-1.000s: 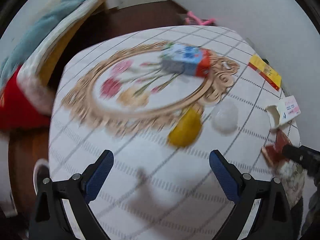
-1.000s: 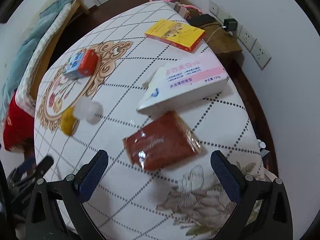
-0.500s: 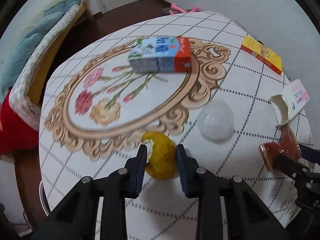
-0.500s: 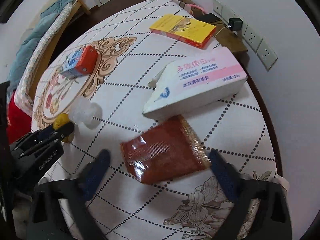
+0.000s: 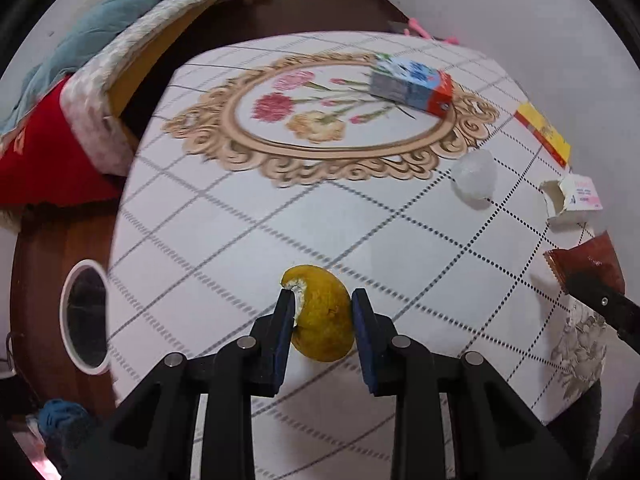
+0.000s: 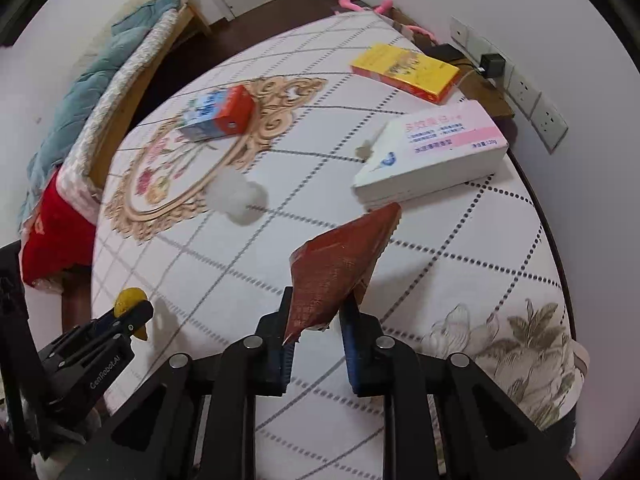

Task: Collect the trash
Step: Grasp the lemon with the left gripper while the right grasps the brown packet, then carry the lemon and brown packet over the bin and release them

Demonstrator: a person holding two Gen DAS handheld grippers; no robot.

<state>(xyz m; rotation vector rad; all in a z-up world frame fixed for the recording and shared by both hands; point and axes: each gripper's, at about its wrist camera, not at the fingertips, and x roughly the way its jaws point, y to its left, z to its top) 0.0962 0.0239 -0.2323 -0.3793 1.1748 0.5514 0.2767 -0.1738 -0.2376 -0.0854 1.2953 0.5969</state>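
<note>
My left gripper (image 5: 322, 306) is shut on a yellow fruit peel (image 5: 322, 316) and holds it just above the table's near part. My right gripper (image 6: 316, 310) is shut on a brown foil wrapper (image 6: 342, 264), lifted off the cloth. On the table lie a blue and red carton (image 5: 412, 86), a white crumpled wad (image 5: 474, 178), a torn white and pink box (image 6: 436, 152) and a yellow box (image 6: 404, 72). The left gripper with the peel (image 6: 130, 300) shows at the left in the right wrist view.
The round table (image 5: 240, 240) has a checked cloth with a floral medallion. A white-rimmed bin (image 5: 86, 316) stands on the floor to the left of it. A bed with a blue quilt (image 5: 100, 28) and a red cloth (image 5: 44, 156) is beyond. Wall sockets (image 6: 532, 96) are at the right.
Both grippers closed from wide open: the left on the peel, the right on the brown wrapper. Both items have since lifted off the cloth and come toward the table's near side.
</note>
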